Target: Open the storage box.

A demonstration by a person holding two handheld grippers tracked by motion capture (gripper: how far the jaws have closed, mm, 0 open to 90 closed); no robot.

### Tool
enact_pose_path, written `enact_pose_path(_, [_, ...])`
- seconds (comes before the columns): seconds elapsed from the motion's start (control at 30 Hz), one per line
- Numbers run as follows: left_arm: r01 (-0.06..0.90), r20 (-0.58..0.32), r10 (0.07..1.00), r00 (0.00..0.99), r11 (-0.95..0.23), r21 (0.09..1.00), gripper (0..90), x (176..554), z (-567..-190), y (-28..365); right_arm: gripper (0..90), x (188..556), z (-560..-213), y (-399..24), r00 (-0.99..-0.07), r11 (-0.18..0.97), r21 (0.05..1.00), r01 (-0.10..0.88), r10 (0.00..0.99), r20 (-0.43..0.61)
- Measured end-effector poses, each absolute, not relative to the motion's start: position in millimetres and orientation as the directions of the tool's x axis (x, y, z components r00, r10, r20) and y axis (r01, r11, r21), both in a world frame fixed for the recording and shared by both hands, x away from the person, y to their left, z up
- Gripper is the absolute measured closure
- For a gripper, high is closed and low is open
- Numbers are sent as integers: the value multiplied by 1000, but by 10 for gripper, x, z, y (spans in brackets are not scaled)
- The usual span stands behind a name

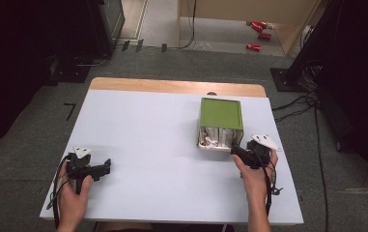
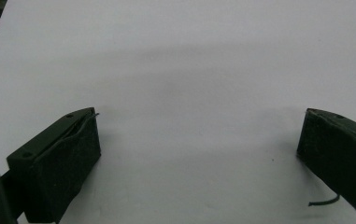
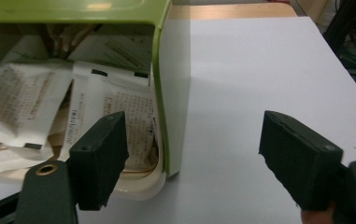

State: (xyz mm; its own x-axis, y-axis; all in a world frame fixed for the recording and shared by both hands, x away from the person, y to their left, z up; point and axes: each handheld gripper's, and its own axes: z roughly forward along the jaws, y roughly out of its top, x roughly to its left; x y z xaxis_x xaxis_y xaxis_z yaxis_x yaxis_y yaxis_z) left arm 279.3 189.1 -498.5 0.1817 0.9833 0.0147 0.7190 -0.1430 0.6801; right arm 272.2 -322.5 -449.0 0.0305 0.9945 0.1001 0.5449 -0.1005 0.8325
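A green box (image 1: 220,113) lies on its side on the white table (image 1: 152,135), right of the middle, with its open face toward me. Several white paper packets (image 1: 214,140) fill the opening. My right gripper (image 1: 237,151) is at the box's near right corner. In the right gripper view its jaws stand open astride the box's right wall (image 3: 173,84): one jaw is in front of the packets (image 3: 21,98), the other outside over bare table. Neither pad touches the wall. My left gripper (image 1: 105,166) rests near the table's front left, open, with nothing between its jaws (image 2: 199,116).
A wooden strip (image 1: 172,86) runs along the table's far edge. Red cans (image 1: 256,29) lie on the floor at the back. Cables (image 1: 297,104) trail over the floor to the right, by a dark stand. The table's white top stretches between the two grippers.
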Motion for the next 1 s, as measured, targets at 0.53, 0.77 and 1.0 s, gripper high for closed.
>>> enact_pose_path(0.53, [719, 14, 983, 182, -143, 680, 0, 2795, -4985, 1892, 326, 3003, -4739, -3231, 65, -88, 796, 598, 996, 61])
enact_pose_path(0.77, [720, 14, 983, 182, -143, 680, 0, 2795, -4985, 1891, 334, 3044, -4762, -3266, 44, -83, 784, 616, 996, 71])
enact_pose_path(1.0, [719, 14, 983, 182, -142, 680, 0, 2794, -4986, 1892, 365, 3030, -4747, -3253, 39, -85, 773, 629, 996, 78])
